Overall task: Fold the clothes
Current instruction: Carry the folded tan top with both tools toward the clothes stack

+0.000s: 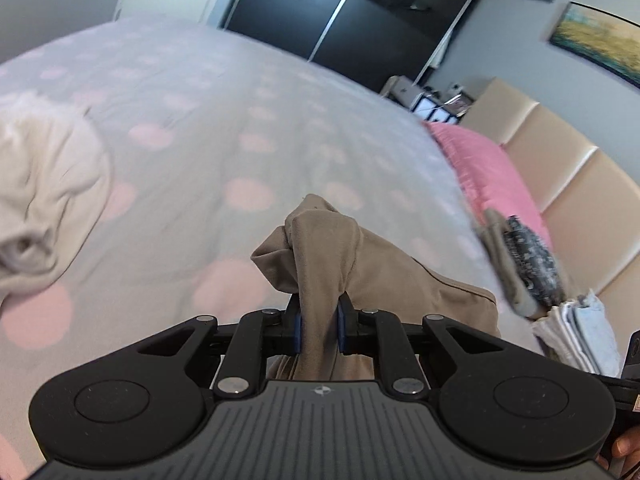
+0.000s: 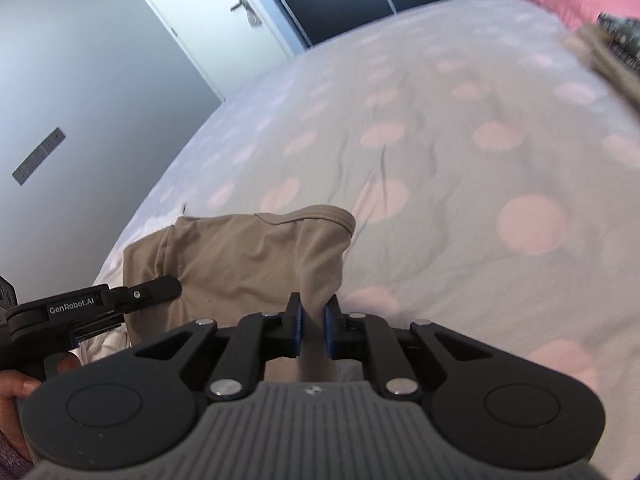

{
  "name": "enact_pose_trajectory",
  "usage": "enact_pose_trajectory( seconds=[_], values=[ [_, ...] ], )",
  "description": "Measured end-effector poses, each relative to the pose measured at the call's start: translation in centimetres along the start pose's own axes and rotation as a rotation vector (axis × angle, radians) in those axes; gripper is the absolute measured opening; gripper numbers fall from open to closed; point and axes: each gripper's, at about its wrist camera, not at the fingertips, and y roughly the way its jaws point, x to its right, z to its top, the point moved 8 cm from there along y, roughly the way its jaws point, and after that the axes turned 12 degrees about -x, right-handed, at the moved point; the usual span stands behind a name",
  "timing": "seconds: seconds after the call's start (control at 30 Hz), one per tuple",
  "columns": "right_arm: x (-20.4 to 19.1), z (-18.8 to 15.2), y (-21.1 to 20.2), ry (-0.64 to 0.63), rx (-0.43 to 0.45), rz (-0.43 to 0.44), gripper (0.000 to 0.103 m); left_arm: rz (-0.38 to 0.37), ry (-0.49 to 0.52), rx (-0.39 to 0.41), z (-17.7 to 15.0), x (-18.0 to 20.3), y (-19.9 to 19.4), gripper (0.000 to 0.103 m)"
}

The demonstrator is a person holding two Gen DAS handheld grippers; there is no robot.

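Left wrist view: left tongs (image 1: 319,322) nearest the lens, black body, blue pads, clenched on a bunched fold of a tan garment (image 1: 340,256). The cloth rises in a twisted peak just past the pads and drapes down to the right over the bed (image 1: 224,120). The bedcover is light grey with pink polka dots. A crumpled white garment (image 1: 44,200) lies at the left, well apart from the tan one. At the right edge, a stack of folded clothes (image 1: 524,256), the top pieces dark patterned and olive, blurred; paler folded pieces beneath. A pink pillow (image 1: 484,164) sits behind the stack, against a beige padded headboard (image 1: 568,168). Dark wardrobe doors (image 1: 340,12) and a framed painting (image 1: 596,36) in the background. A fingertip (image 1: 624,446) shows at the lower right corner.

Right wrist view: right tongs (image 2: 313,326) closest, clenched on a thin edge of the same tan garment (image 2: 240,260), which spreads to the left over the bed's edge, its stitched hem at the far side. The left tongs (image 2: 160,286) enter from the left, by the cloth; the grip can't be judged from this angle. A hand (image 2: 20,384) holds that tool's handle. The dotted bedcover (image 2: 460,160) fills the right. A white door (image 2: 208,20) and grey wall behind.
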Motion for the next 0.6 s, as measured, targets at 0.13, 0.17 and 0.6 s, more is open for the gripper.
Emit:
enact_pose_trajectory(
  seconds=[0.13,0.17,0.6],
  values=[
    [0.9,1.2,-5.3,-0.004,0.101,-0.058,0.012,-0.047,0.103,0.027,2.1,6.4,-0.6,0.013],
    [1.3,1.6,-6.7,0.000,0.130,-0.074,0.012,-0.060,0.131,0.033,2.7,8.2,-0.7,0.013],
    [12.4,5.4,-26.2,0.167,0.475,-0.235,0.012,-0.261,0.565,0.064,7.1,34.8,1.4,0.013]
  ],
)
